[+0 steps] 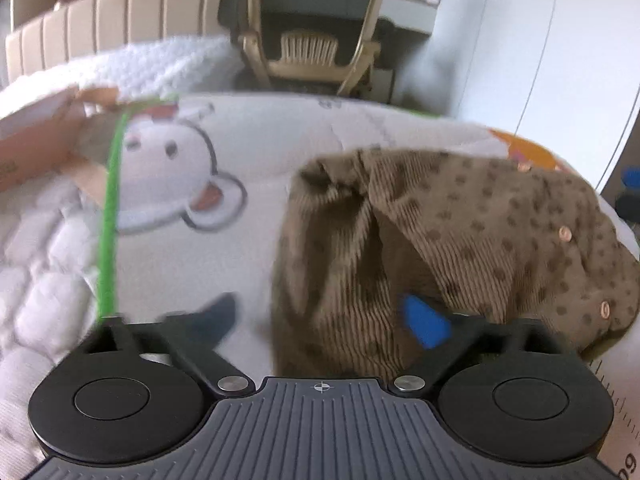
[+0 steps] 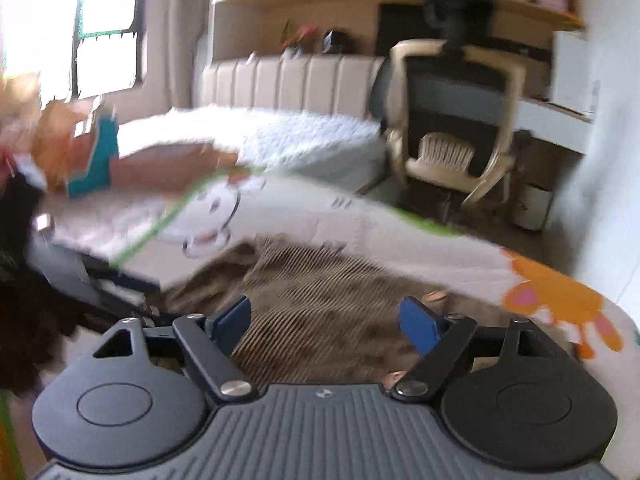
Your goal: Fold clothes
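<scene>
Both claws agape over brown corduroy garment (image 1: 460,232); quilt (image 1: 260,152) beneath

Open quilted bed (image 1: 256,136) left of the crumpled brown corduroy garment (image 1: 460,232), hemmed in by a cardboard box (image 1: 36,148) at the far left, a beige chair (image 1: 316,36) beyond the far edge.

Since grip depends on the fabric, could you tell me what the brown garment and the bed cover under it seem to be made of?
Brown garment: looks like corduroy, matte, with fine parallel ribs, darker dots and small pinkish buttons.
Bed cover: seems a quilted, padded textile, matte white with printed cartoon figures; stitched puffy squares show at its left edge. Motion blur leaves the fibres unclear.
</scene>
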{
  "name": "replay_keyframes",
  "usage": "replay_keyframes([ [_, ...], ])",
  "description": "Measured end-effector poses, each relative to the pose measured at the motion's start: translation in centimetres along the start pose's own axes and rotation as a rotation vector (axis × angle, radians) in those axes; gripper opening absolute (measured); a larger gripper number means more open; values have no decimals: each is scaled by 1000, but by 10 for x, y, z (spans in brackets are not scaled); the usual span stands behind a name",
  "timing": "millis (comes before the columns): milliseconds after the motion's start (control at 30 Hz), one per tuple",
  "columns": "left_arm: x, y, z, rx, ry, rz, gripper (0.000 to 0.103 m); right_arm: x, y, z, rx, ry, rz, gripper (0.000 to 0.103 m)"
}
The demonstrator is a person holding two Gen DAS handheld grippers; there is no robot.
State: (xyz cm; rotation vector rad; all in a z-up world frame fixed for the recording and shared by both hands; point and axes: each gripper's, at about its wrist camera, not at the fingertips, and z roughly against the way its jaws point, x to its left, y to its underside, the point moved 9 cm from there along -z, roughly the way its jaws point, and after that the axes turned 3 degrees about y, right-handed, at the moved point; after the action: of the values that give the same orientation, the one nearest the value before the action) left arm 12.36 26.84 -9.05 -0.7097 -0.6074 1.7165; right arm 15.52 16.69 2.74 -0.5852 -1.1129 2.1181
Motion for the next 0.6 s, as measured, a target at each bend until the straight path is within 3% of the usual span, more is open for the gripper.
replay_keyframes([
  [67,0,2,1,0,2,-4,77,7,23,-29,117,0,39,82],
  [167,0,6,5,-11,-6,-24,63,15,36,-27,110,10,52,83],
  [200,1,7,7,-17,-12,-33,54,22,33,-20,91,-26,38,84],
  [233,1,6,8,-22,7,-24,37,28,30,-13,72,-62,24,88],
  [300,1,-1,9,-18,101,60,16,43,25,-2,47,-111,23,95],
  [433,-13,-26,7,-4,241,157,16,83,21,-5,45,-153,117,97],
  [600,-49,-48,3,27,369,189,16,97,24,-37,84,-96,151,94],
])
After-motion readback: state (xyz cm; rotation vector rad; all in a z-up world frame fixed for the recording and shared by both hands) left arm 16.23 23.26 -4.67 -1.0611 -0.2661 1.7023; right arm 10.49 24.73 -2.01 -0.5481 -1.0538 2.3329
